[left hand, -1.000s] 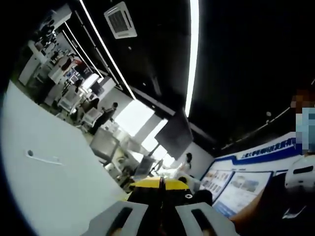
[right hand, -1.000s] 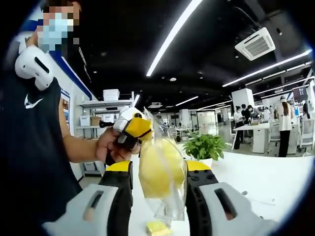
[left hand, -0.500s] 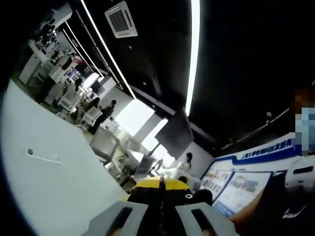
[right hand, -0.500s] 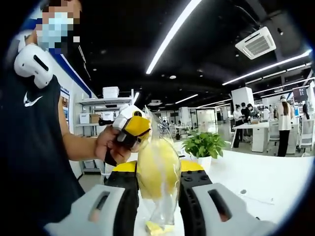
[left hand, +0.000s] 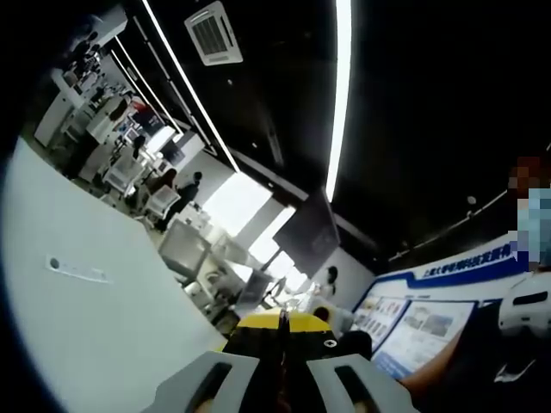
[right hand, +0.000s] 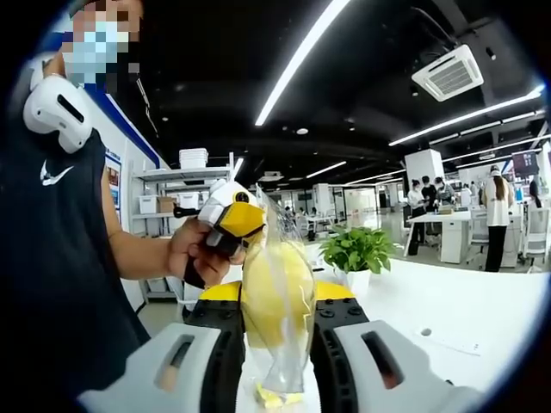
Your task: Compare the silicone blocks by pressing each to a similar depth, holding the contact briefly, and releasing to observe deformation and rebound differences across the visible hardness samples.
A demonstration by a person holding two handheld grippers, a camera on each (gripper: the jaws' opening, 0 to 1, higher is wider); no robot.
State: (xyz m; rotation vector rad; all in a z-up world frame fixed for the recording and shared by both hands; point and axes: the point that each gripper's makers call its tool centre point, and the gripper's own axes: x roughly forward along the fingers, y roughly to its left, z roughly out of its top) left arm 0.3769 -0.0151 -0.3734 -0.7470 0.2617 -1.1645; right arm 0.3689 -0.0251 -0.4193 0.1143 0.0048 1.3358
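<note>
Silicone block (right hand: 274,297), yellow, inside clear bag (right hand: 284,366), sits pinched between right gripper (right hand: 274,331) jaws, mid-body. We judge it soft, light (bag film slippery). Left gripper (right hand: 225,225) pinches bag top; in its own view jaws look closed (left hand: 281,379).

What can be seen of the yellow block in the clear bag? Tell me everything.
The yellow block is soft-looking, rounded, wrapped in a clear crinkled plastic bag whose loose end hangs below. It stands upright, squeezed between the right gripper's black jaws. The left gripper pinches the bag's top corner above the white table.
</note>
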